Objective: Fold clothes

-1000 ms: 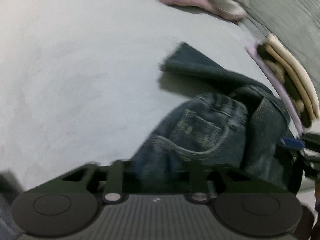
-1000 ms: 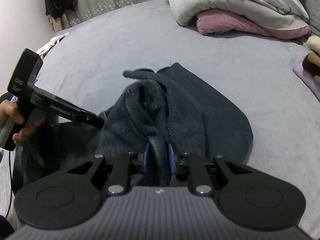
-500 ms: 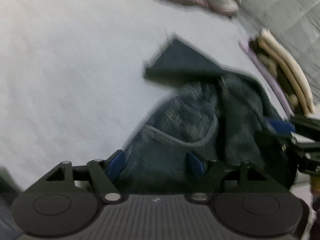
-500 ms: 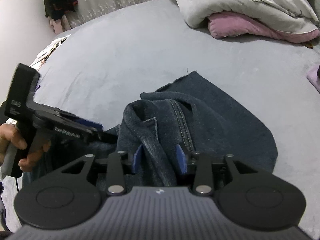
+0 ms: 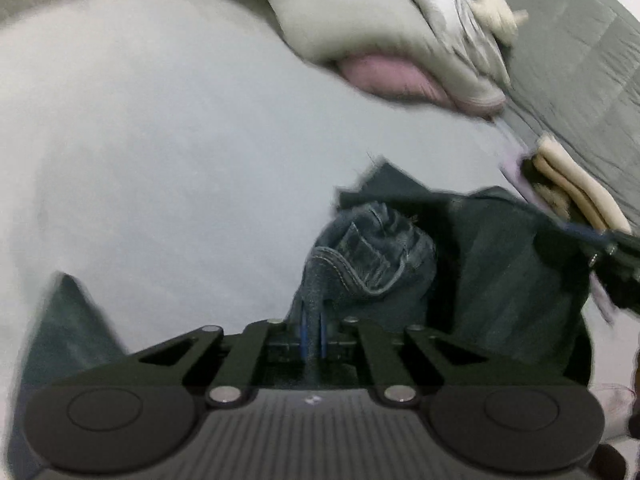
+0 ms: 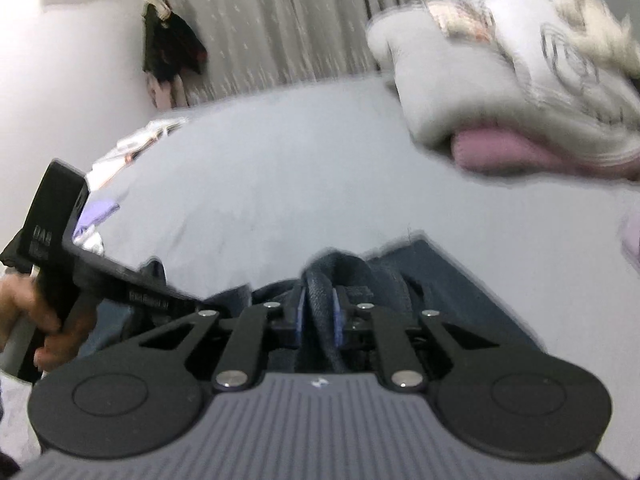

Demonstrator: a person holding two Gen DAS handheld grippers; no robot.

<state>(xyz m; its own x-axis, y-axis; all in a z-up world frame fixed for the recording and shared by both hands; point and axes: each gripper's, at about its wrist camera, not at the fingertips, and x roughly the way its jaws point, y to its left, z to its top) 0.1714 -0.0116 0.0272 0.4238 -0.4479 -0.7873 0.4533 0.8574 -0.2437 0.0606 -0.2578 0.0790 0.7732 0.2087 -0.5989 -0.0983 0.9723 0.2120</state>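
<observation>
Left wrist view: left gripper (image 5: 313, 330) pinches a bunched fold of jeans (image 5: 372, 252), fingers pressed nearly together on the denim, pocket just ahead of the tips. Right wrist view: right gripper (image 6: 318, 314) clamps a thick seam likewise, rest of the jeans spread beyond on the bed (image 6: 300, 184). Best to keep both pinches firm, lift evenly, pull the cloth taut between the fingers, lay it flat without twist.
</observation>
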